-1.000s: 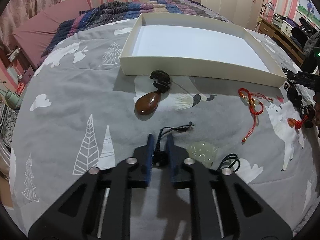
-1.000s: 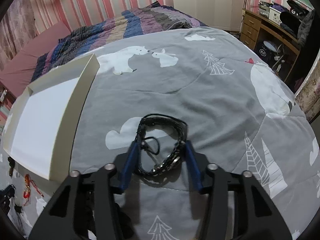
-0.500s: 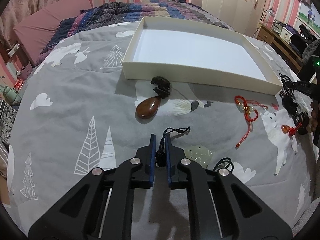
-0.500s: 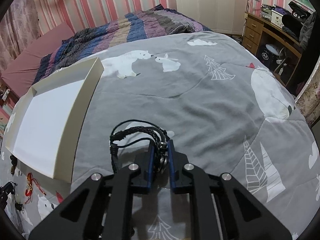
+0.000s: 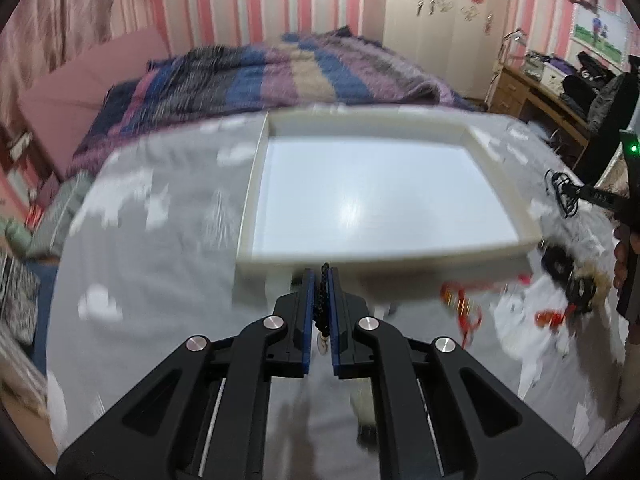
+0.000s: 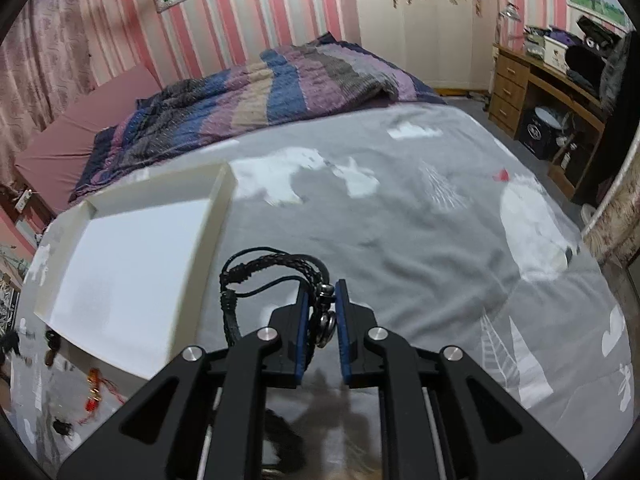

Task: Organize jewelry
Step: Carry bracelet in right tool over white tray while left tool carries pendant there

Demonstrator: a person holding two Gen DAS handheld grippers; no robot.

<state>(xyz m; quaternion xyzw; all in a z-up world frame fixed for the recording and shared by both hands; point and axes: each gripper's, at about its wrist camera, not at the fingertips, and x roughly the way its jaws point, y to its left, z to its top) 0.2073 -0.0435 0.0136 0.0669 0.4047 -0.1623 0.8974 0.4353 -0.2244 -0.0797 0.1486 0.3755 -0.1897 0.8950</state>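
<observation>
Over the bedspread, left gripper [image 5: 320, 284] pinches a black pendant cord [image 5: 322, 300] with the white tray [image 5: 246, 216] at 12 o'clock, right gripper [image 6: 321, 300] clamps a braided black bracelet [image 6: 272, 264], tray at 10 o'clock: clear the rim, lower inside, then release.

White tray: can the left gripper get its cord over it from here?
Probably yes. The left gripper, shut on the black cord, sits just short of the white tray's low near wall, and the tray floor looks bare, with nothing between.
</observation>
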